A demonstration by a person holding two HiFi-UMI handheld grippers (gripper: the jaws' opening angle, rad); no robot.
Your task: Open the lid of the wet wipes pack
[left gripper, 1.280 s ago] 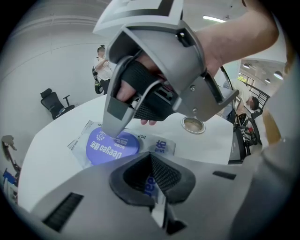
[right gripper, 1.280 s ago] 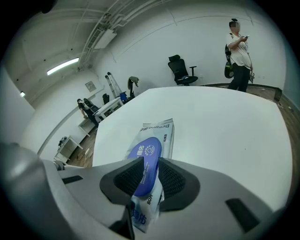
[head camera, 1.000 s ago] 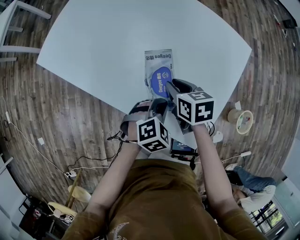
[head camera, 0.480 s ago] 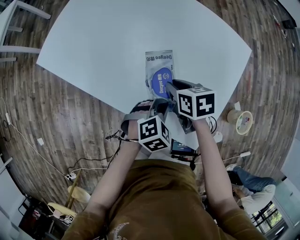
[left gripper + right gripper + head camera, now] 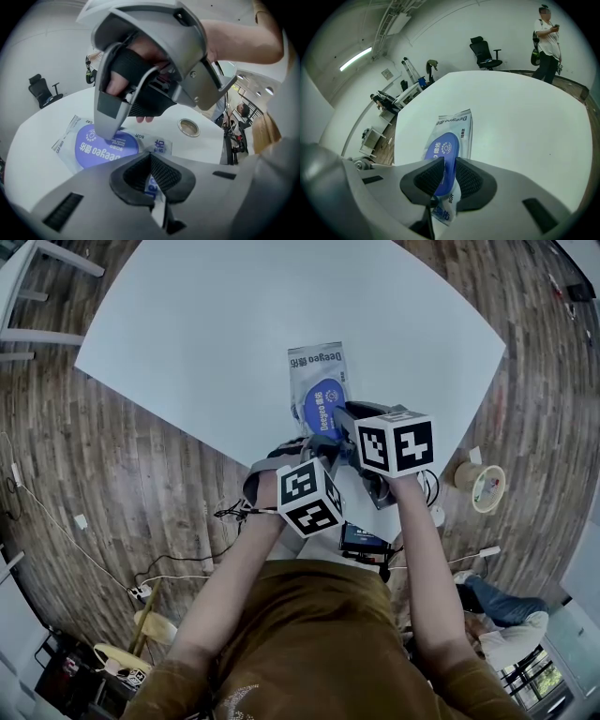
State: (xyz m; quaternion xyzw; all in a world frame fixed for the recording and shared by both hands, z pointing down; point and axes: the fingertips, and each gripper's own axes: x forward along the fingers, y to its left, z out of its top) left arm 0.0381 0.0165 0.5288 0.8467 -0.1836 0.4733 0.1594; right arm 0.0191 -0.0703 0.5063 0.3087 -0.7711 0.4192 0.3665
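Wet wipes pack (image 5: 315, 360) flat on the white counter (image 5: 187, 334), close to the front edge, long side running straight away from that edge, printed seal at the far end. Blue oval lid (image 5: 322, 401) on the top face of the pack, white print across it. Right gripper (image 5: 339, 415) reaching in from the right, jaws clenched on the near edge of the lid. In the right gripper view, ribbed black pads (image 5: 425, 177) tight against both sides of the blue flap, white film of the pack just below. Amount of lift off the film: unclear. Left gripper (image 5: 315, 454) low at the near end of the pack, just beside the right one, jaws likewise closed, grasping the near seal of the pack. A strip of film with blue print caught between them in the left gripper view. Marker cubes (image 5: 307, 498) of both grippers above the counter's front edge, the left one nearer the body. Wooden floor (image 5: 141, 474) around the counter. Farther back in the right gripper view, a black office chair (image 5: 485, 49) and a standing person (image 5: 546, 35), well apart from the pack
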